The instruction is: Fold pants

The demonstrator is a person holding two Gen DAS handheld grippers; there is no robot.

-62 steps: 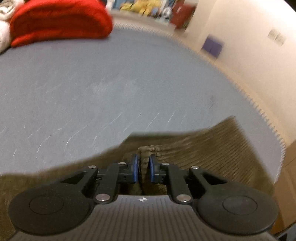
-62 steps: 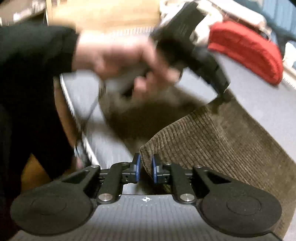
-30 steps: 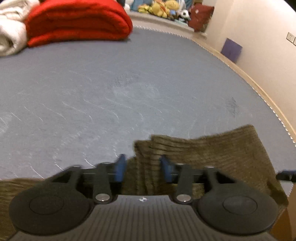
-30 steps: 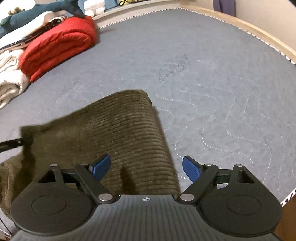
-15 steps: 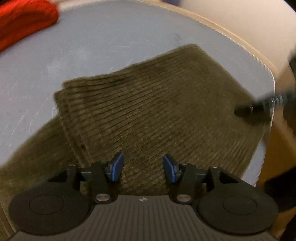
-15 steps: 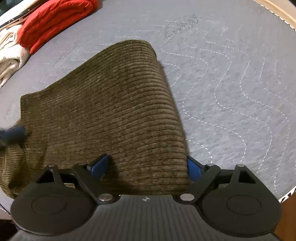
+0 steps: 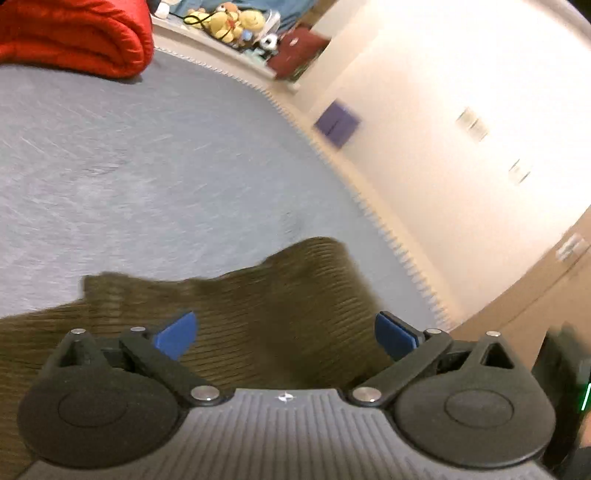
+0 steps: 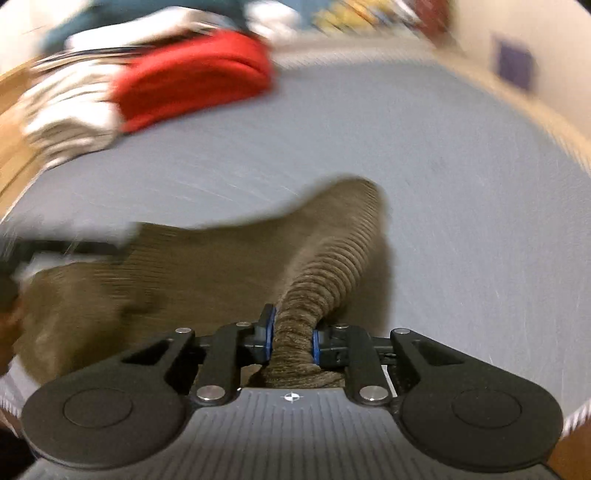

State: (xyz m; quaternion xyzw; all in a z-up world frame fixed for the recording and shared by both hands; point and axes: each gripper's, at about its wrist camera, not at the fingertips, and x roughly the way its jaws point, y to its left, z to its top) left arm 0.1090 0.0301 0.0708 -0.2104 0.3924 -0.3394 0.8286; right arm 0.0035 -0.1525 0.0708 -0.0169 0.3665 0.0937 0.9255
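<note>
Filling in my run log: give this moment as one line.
left gripper: opening, nothing gripped | right gripper: closing, pads on bunched pants | mattress: pants partly folded

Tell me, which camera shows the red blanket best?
The left wrist view: the red blanket is fairly sharp there, its rolled fold clear, though cut off at the frame's edge. The right wrist view shows it whole but badly smeared by motion.

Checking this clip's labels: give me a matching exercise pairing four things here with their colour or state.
1. left hand-held gripper
2. right hand-held gripper
3. folded blanket
4. mattress

a. red
b. jaws closing on bunched brown corduroy pants
c. grey-blue, quilted
d. jaws opening, wide apart, nothing gripped

Pairs: 1-d, 2-b, 3-a, 4-c
</note>
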